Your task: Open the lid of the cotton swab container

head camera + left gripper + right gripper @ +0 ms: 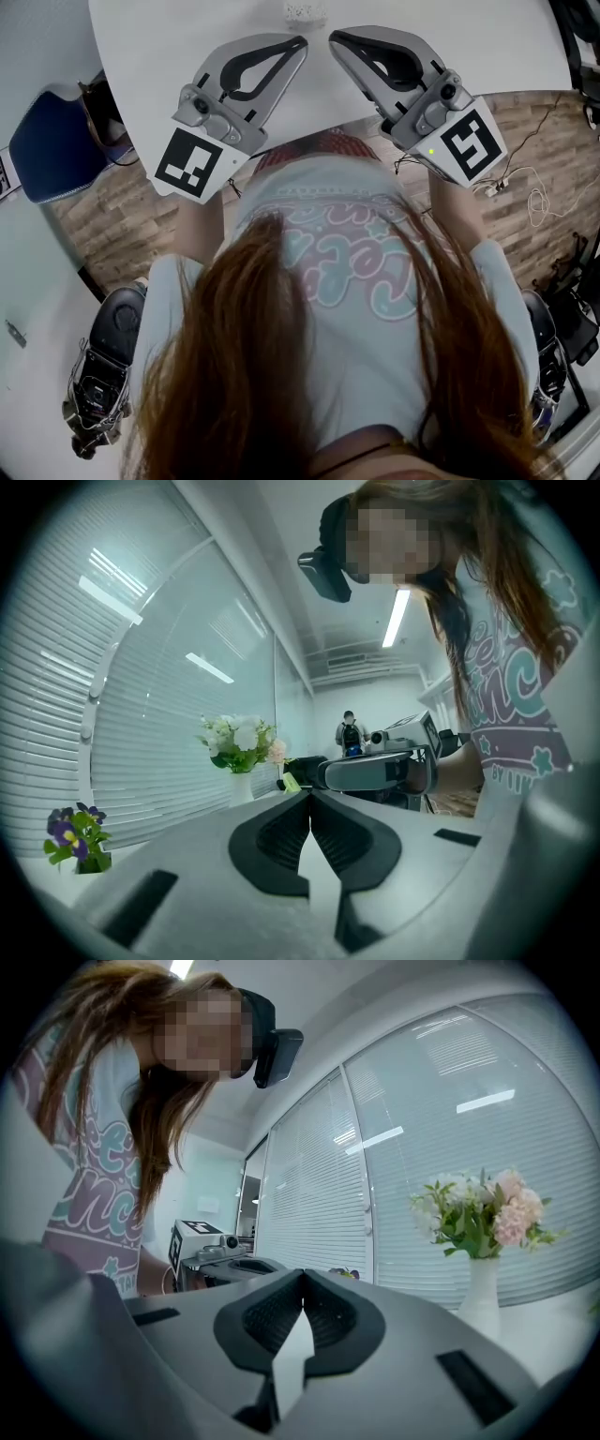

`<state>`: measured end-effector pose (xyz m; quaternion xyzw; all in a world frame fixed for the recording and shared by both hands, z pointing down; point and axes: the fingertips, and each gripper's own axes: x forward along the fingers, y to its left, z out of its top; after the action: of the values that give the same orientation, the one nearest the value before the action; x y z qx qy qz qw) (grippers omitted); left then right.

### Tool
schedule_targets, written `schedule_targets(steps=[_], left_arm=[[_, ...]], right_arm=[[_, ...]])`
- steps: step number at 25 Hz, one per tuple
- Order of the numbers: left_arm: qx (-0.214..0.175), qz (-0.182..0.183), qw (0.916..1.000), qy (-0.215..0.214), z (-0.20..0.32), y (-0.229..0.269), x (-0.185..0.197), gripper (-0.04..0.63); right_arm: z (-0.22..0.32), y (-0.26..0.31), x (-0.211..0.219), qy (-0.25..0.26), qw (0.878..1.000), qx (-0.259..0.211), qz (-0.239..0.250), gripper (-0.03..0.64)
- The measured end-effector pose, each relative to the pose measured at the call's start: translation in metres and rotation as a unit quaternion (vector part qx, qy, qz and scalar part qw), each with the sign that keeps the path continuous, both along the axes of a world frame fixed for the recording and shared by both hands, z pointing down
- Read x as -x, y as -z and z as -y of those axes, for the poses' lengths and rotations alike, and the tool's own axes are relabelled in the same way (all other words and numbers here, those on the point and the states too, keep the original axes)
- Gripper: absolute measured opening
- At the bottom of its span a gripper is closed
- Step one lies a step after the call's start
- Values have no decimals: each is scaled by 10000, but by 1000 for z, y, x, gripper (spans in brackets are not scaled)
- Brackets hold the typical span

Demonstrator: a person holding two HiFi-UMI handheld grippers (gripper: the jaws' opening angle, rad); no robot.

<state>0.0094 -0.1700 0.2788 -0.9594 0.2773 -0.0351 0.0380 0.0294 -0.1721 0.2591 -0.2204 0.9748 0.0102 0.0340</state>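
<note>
No cotton swab container shows in any view. In the head view my left gripper (302,41) and right gripper (333,37) hover over the near part of a white table (187,37), tips angled toward each other. Both are shut with nothing between the jaws. The left gripper view shows its own jaws (309,794) met at the tips, with the right gripper (370,771) across from it. In the right gripper view the jaws (302,1279) are likewise closed and empty, and the left gripper (225,1262) is at the left.
A white vase of pale flowers (241,747) (483,1232) stands on the table beyond the grippers, seen as a white tuft (305,11) from above. A small purple-flowered plant (73,834) is at the left. A blue chair (47,141) and cables (525,183) lie off the table.
</note>
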Motion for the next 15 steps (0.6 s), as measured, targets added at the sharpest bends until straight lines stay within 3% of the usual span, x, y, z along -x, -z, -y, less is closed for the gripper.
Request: schedule_targets(steps=[4, 10, 15], left_arm=[[-46, 11, 10000, -8, -9, 3, 1, 9], [-112, -42, 9999, 79, -4, 4, 6, 9], [-183, -24, 9998, 112, -2, 8, 4, 9]], right_arm=[[-7, -2, 1, -57, 9998, -129, -159, 5], [-3, 1, -3, -73, 9999, 109, 97, 3], [1, 8, -2, -177, 9998, -71, 24, 3]])
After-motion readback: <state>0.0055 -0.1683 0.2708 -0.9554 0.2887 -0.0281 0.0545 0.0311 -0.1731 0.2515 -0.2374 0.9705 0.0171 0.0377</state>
